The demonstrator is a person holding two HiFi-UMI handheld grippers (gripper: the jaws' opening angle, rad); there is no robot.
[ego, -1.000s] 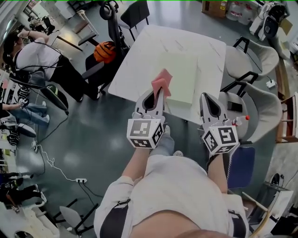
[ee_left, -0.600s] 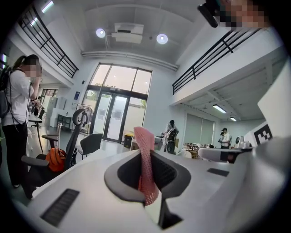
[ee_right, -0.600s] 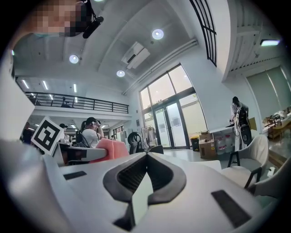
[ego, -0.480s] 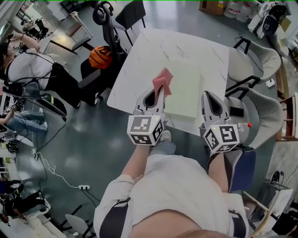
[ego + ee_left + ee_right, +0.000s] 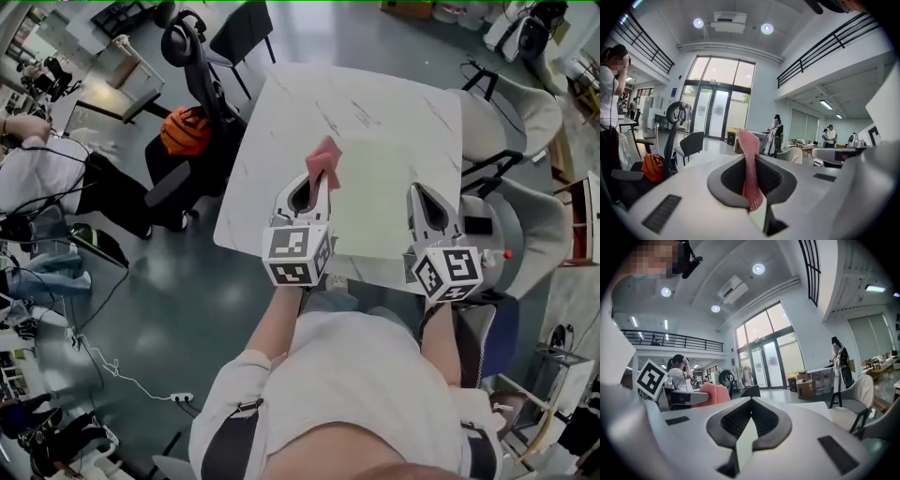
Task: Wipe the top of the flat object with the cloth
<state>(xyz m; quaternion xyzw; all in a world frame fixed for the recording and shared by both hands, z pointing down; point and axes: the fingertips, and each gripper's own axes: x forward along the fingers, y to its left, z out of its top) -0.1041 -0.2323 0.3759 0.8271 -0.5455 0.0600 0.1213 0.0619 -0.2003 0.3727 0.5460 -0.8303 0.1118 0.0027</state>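
Closer to the white table [image 5: 272, 131] than a second ago, the left gripper [image 5: 317, 184] stays clamped on the pink cloth [image 5: 325, 160] at the pale green flat object's [image 5: 375, 192] left edge, while the right gripper [image 5: 419, 193] hovers with jaws together, empty.

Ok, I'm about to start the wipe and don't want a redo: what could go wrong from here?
1. The flat board lies close to the near edge of the table, and the right hand-held gripper, jaws together on nothing, isn't gripping it, so a wipe may push it.
2. The left hand-held gripper pinches the pink cloth in a narrow bunch, so little cloth may touch and the jaw tips could scrape.
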